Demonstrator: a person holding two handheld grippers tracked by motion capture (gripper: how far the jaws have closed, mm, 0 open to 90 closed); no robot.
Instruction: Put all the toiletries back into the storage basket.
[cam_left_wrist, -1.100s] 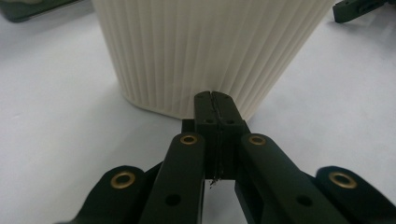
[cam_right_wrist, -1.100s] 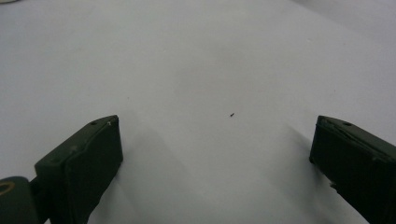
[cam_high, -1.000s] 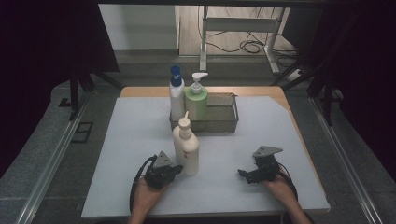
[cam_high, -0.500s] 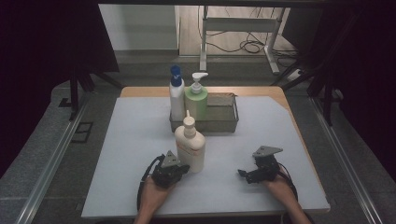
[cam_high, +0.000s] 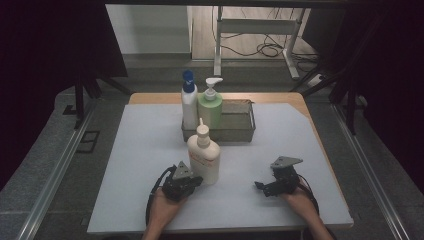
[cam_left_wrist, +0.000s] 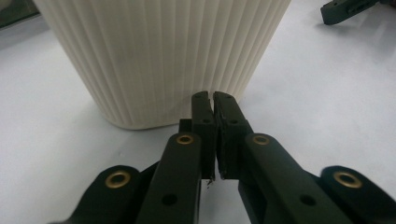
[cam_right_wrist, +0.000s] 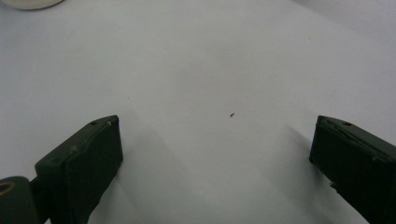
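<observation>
Since the earlier frame, our left hand-held gripper (cam_high: 196, 181) has shifted right along with the cream bottle (cam_high: 203, 159), and its jaws, nearly closed with nothing between them, have just opened a little. We see the tips just beside the ribbed base of this bottle (cam_left_wrist: 159, 56), which stands upright on the surface (cam_high: 135, 150) in front of the metal basket (cam_high: 240, 131). Our right hand-held gripper (cam_high: 259, 186) rests on the surface well apart, with jaws wide open and empty.

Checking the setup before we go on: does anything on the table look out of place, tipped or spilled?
Nothing spilled or tipped. One cream ribbed bottle stands upright alone on the white tabletop, outside the wire basket that holds the other two bottles, right beside the shut left gripper.
</observation>
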